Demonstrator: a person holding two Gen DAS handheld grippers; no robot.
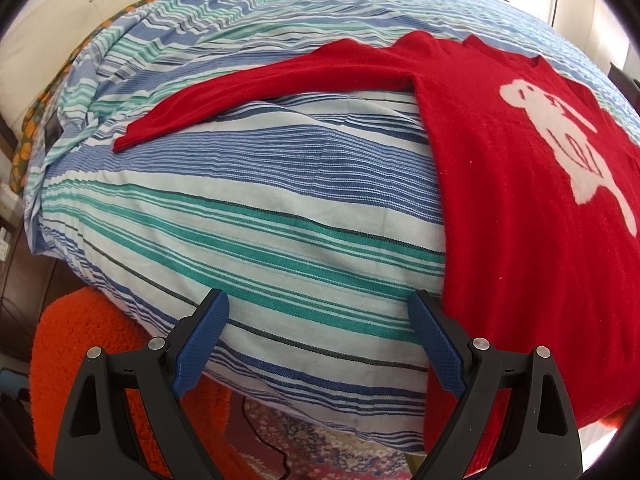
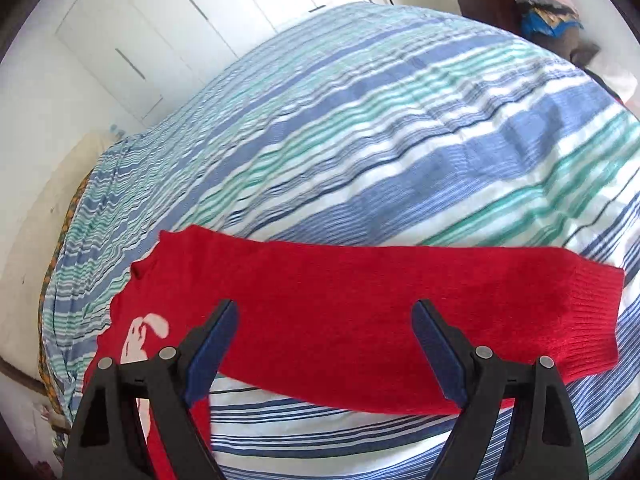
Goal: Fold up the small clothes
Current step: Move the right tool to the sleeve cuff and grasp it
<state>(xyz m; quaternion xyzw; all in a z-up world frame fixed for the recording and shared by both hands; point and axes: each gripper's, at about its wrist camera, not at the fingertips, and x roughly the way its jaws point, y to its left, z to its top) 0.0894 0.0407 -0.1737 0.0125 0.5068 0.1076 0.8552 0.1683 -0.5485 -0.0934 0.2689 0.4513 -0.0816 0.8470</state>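
Left claw (image 1: 318, 306) spread wide, holding nothing, poised over striped bedspread (image 1: 248, 208) just beside hem side of red sweater (image 1: 520, 208). Orange shaggy rug (image 1: 80, 344) below bed edge.

Right claw (image 2: 324, 314) likewise wide and empty, hovering above right sleeve (image 2: 420, 312); whether pads touch the knit unclear, probably just above. Ribbed cuff (image 2: 588, 312) off to the right of the claw.

Sweater laid flat, face up on bed, white animal motif (image 1: 568, 128) showing, both sleeves stretched outward; left sleeve (image 1: 248, 92) reaching far toward pillow end.

Judged: fold not yet begun, first step in hand. Next move calls for pinching a sleeve near cuff, lifting, carrying across chest. Soft knit, likely to sag.

White wardrobe doors (image 2: 160, 40) beyond.
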